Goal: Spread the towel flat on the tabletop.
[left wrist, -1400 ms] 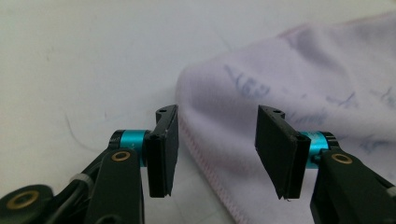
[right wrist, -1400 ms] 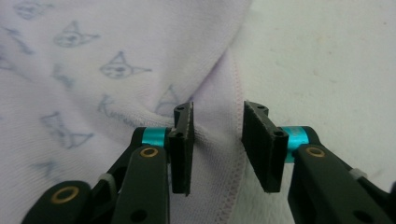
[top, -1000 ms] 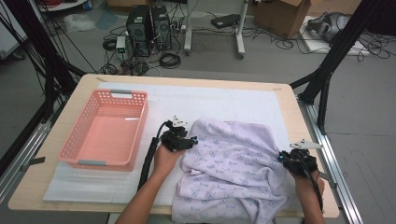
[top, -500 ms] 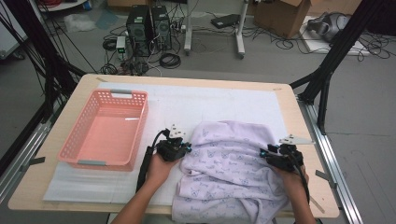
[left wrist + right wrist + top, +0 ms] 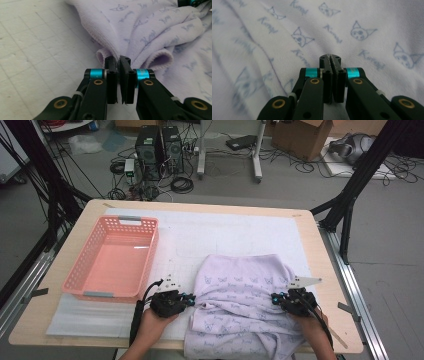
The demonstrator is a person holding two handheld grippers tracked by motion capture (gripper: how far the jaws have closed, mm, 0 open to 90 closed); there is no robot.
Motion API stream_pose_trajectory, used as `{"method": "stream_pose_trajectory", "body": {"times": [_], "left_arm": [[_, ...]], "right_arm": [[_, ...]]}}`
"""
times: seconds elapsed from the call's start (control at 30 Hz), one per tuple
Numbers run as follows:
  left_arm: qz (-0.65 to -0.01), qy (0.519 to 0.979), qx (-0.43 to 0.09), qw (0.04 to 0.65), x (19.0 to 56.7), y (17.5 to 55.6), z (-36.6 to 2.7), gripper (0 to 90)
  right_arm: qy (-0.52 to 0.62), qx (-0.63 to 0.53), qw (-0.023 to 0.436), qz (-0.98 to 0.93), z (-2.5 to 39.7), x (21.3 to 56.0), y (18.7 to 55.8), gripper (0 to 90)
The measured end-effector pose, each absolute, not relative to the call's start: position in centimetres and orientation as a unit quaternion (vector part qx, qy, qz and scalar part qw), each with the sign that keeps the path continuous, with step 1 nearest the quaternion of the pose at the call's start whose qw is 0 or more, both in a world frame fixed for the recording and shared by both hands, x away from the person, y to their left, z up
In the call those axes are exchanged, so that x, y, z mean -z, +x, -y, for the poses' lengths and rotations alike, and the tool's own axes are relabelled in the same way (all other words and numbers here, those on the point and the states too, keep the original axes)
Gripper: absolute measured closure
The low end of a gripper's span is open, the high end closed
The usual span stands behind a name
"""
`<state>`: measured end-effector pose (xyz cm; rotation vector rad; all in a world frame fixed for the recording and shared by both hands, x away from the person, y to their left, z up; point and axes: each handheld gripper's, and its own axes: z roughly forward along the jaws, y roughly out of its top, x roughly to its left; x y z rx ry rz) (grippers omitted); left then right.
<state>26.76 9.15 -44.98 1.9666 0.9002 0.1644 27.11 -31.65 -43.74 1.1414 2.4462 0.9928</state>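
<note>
A lilac towel point(image 5: 245, 305), printed with small cat faces and script, is seen crumpled on the near right part of the worktop point(image 5: 60, 330), on a white mat point(image 5: 210, 232) that covers most of the surface. Its near edge hangs over the front edge of the worktop. The far edge is rounded and lies roughly at mid-depth of the mat.

The left tongs point(image 5: 192, 300) are held at the towel's left edge. In the left gripper view the left tongs point(image 5: 118, 61) are clenched on a folded hem of the cloth, a rolled loop of fabric standing just beside the tips on the right. Bare mat with a faint grid is seen to the left of them.

The right tongs point(image 5: 275, 298) are placed on the towel's right side. In the right gripper view the right tongs point(image 5: 330, 60) are pressed together with cloth all around; whether a fold is pinched between the tips cannot be told, since the fabric behind them gives no clear line.

A pink basket point(image 5: 85, 275) stands on the left part of the mat, well apart from the towel and just beyond the left hand point(image 5: 152, 327). The right hand point(image 5: 312, 327) rests over the towel's near right corner.
</note>
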Motion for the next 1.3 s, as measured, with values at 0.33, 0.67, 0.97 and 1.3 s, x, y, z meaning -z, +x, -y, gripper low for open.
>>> {"method": "stream_pose_trajectory", "body": {"times": [0.33, 0.67, 0.97, 1.3], "left_arm": [[-0.386, 0.779, -0.088, 0.486, 43.5, 30.3, -8.1, 48.9], [-0.416, 0.768, -0.119, 0.473, 42.7, 36.9, -6.0, 59.2], [-0.41, 0.797, -0.104, 0.431, 44.9, 38.0, -2.3, 49.8], [-0.371, 0.826, -0.174, 0.387, 44.2, 37.2, -0.6, 85.0]], "right_arm": [[0.412, -0.339, 0.156, -0.832, 34.1, 42.8, 24.1, 79.0], [0.418, -0.377, 0.18, -0.807, 34.9, 42.1, 23.9, 70.6], [0.415, -0.384, 0.177, -0.806, 34.7, 42.1, 24.1, 69.1], [0.416, -0.388, 0.176, -0.804, 34.6, 42.1, 24.2, 69.0]]}}
